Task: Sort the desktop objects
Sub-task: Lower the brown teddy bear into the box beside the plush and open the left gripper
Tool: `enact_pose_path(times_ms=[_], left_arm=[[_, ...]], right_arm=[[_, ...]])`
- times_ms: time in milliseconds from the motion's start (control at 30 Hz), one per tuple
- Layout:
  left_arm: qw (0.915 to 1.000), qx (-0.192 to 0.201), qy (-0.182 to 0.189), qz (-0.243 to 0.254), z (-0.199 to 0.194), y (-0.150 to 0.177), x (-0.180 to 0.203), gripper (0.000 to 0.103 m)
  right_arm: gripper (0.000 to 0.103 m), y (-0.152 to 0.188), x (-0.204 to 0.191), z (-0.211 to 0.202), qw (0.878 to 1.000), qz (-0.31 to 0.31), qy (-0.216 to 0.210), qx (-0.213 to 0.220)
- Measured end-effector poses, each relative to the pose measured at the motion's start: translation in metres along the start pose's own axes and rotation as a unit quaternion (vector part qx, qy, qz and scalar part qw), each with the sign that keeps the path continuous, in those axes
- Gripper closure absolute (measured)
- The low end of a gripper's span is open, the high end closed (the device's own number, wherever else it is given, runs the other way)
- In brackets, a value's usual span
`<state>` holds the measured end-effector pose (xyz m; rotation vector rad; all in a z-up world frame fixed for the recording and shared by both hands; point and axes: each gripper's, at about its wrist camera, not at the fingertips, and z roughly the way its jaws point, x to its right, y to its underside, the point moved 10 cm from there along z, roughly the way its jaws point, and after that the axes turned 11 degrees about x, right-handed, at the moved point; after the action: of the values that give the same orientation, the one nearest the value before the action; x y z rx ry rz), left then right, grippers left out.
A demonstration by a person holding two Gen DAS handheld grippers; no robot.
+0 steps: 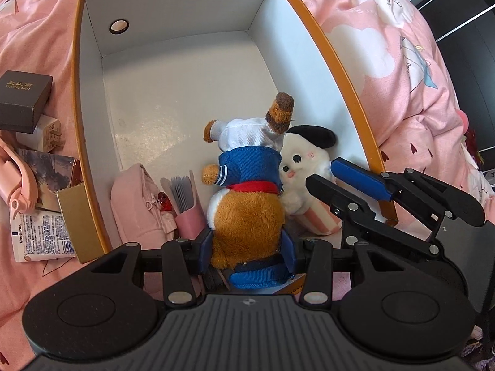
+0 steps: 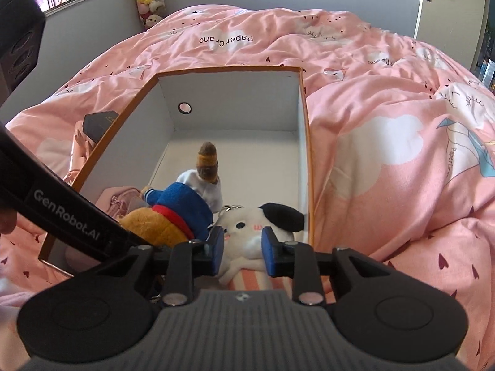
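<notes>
An orange-rimmed white box (image 1: 324,46) lies open on a pink duvet. A brown plush dog (image 1: 247,210) in a blue jacket and white trousers hangs head-down over the box's near end, with my left gripper (image 1: 247,245) shut on its head. To its right, in the near right corner, lies a white plush (image 1: 303,160) with a black ear. In the right wrist view that white plush (image 2: 247,225) fills the narrow gap of my right gripper (image 2: 243,250), whose blue pads touch its head. The dog (image 2: 173,216) shows to the left of it there. My right gripper (image 1: 321,174) reaches in from the right.
In the box's near left corner are a pink fabric pouch (image 1: 136,204) and a pink cup (image 1: 188,219) of grey sticks. Outside the left wall lie a dark box (image 1: 24,99), a white plug (image 1: 46,136), a gold box (image 1: 77,216) and a Vaseline tube (image 1: 37,235). The box's far half is bare.
</notes>
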<state>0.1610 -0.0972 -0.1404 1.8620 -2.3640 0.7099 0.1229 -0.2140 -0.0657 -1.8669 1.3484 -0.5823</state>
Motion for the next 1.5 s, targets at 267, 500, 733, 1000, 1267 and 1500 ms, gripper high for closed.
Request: enact_pose_path(times_ms=[267, 500, 733, 1000, 1267, 1500], left_arm=[[0.9996, -0.008, -0.016, 0.022, 0.007, 0.004, 0.002, 0.048], [0.9995, 0.001, -0.012, 0.028, 0.013, 0.006, 0.008, 0.047], [0.9985, 0.034, -0.006, 0.042, -0.003, 0.009, 0.008, 0.044], [0.9954, 0.072, 0.012, 0.063, -0.029, -0.001, 0.014, 0.045], [0.9944, 0.086, 0.002, 0.062, -0.027, -0.012, 0.008, 0.047], [0.9946, 0.079, -0.003, 0.068, -0.010, -0.013, 0.007, 0.047]], right_arm=[[0.070, -0.002, 0.008, -0.011, 0.999, 0.018, -0.025, 0.022], [0.070, 0.000, 0.009, -0.015, 0.999, 0.026, -0.037, 0.027], [0.070, -0.001, 0.009, -0.015, 0.998, 0.028, -0.043, 0.027], [0.070, -0.003, 0.006, -0.014, 0.997, -0.001, -0.076, 0.015], [0.072, -0.013, 0.013, -0.011, 0.991, -0.010, -0.132, -0.013], [0.072, -0.014, 0.000, 0.001, 0.985, -0.062, -0.155, -0.051]])
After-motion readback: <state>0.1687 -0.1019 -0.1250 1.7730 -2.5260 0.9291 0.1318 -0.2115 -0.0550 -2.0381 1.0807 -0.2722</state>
